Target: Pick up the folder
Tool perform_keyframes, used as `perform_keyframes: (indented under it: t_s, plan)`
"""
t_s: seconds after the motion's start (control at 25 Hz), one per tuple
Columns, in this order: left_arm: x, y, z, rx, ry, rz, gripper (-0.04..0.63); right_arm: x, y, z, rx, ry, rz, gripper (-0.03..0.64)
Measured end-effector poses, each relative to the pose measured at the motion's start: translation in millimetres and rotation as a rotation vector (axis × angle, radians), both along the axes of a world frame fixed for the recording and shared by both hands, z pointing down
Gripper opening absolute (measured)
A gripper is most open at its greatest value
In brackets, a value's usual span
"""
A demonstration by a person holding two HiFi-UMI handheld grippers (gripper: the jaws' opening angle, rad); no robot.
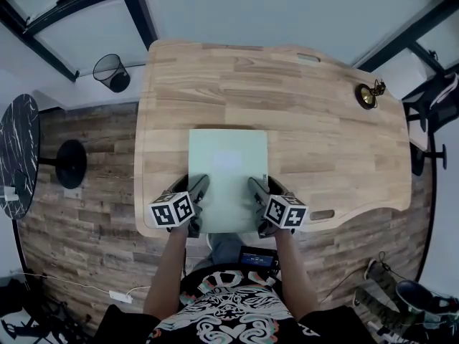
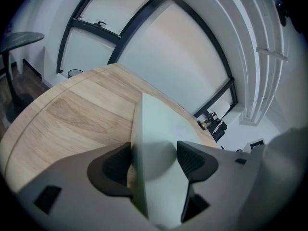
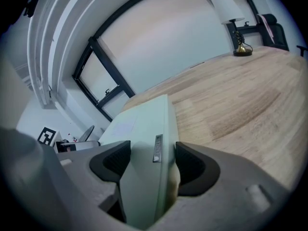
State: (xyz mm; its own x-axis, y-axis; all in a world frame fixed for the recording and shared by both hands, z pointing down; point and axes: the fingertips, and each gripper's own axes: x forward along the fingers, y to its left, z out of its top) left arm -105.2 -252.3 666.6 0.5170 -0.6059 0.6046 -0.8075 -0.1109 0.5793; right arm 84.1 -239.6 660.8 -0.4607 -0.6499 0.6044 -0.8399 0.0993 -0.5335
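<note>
A pale green folder (image 1: 228, 170) lies on the wooden desk (image 1: 323, 142), its near end at the front edge. My left gripper (image 1: 199, 192) grips the near left side and my right gripper (image 1: 257, 192) the near right side. In the left gripper view the folder (image 2: 159, 124) fills the gap of the left gripper (image 2: 151, 160), with both dark pads against it. In the right gripper view the right gripper (image 3: 149, 160) is shut on the folder's edge (image 3: 144, 124), which carries a small metal label. Whether the folder is off the desk I cannot tell.
A brass lamp (image 1: 368, 95) stands at the desk's far right corner. A wire wastebasket (image 1: 111, 72) sits on the floor at the far left, with a round black table (image 1: 18, 156) beside it. An office chair (image 1: 434, 106) is at the right.
</note>
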Motion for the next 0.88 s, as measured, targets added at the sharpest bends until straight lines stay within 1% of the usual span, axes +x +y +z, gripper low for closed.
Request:
perform_keyframes:
  t_s: [0.2,0.44,0.76,0.88]
  plan:
    - [-1.1,-1.1,-14.1,0.033,-0.007,-0.005,0.296,-1.9,-1.7,-11.6,0.023,0.006,-0.004,0.282]
    - [1.0,-4.4,-36.7,0.087,-0.017,-0.005,0.296,0.2,-4.0,-32.6,0.079,0.015,0.018,0.282]
    - [-5.7,5.9,-60.4,0.126,-0.023,-0.015,0.296,-7.1,3.4,-58.7,0.122,0.020,0.013,0.282]
    - [-7.6,10.9,-67.5,0.135,-0.014,-0.015,0.296,-10.1,5.8,-69.3,0.142,0.015,0.012,0.282]
